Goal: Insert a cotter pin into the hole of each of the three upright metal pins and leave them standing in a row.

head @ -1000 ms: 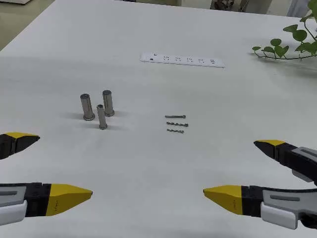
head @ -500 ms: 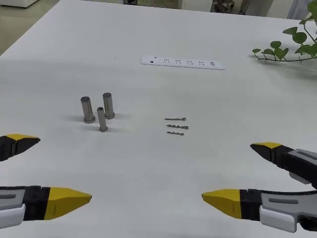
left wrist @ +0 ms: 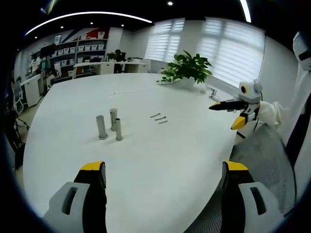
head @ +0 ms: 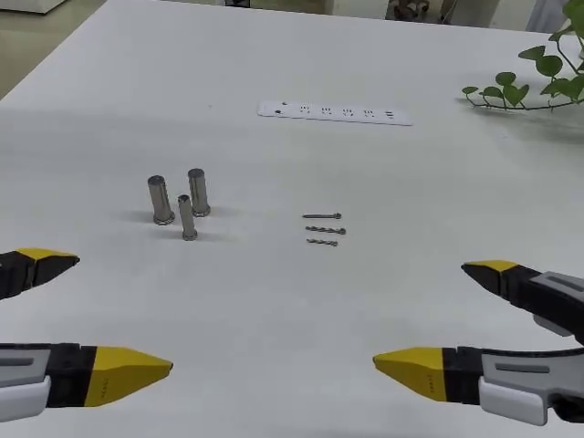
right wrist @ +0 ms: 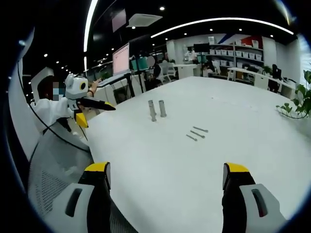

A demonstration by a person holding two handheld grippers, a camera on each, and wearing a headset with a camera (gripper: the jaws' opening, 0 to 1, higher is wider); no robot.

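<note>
head view: left gripper [head: 124, 314], yellow-tipped black jaws, spread wide with nothing between them, hovers over the near left of the white table [head: 274, 310]. right gripper [head: 419, 314] mirrors it at near right, jaws also wide apart and empty. three upright grey metal pins [head: 187, 217] stand in a tight cluster left of centre, two behind and a thinner one in front. three small metal cotter pins [head: 326, 230] lie flat to their right, roughly parallel, stacked near to far, well apart from the metal pins and from both grippers. white power strip [head: 334, 112] lies further back. green leafy plant [head: 538, 78] sits at the far right edge.

left gripper view: left gripper [left wrist: 163, 167] jaws spread, gap empty. metal pins [left wrist: 113, 119] stand ahead and slightly left, cotter pins [left wrist: 159, 118] just right of them. right gripper [left wrist: 223, 116] shows at the right past the table edge, jaws apart. plant [left wrist: 187, 68] at the far end.

right gripper view: right gripper [right wrist: 166, 169] jaws wide apart, nothing held. metal pins [right wrist: 162, 108] ahead, two clearly separable, third can't be resolved. cotter pins [right wrist: 197, 133] nearer and right. left gripper [right wrist: 98, 115] shows at the left, jaws parted.
</note>
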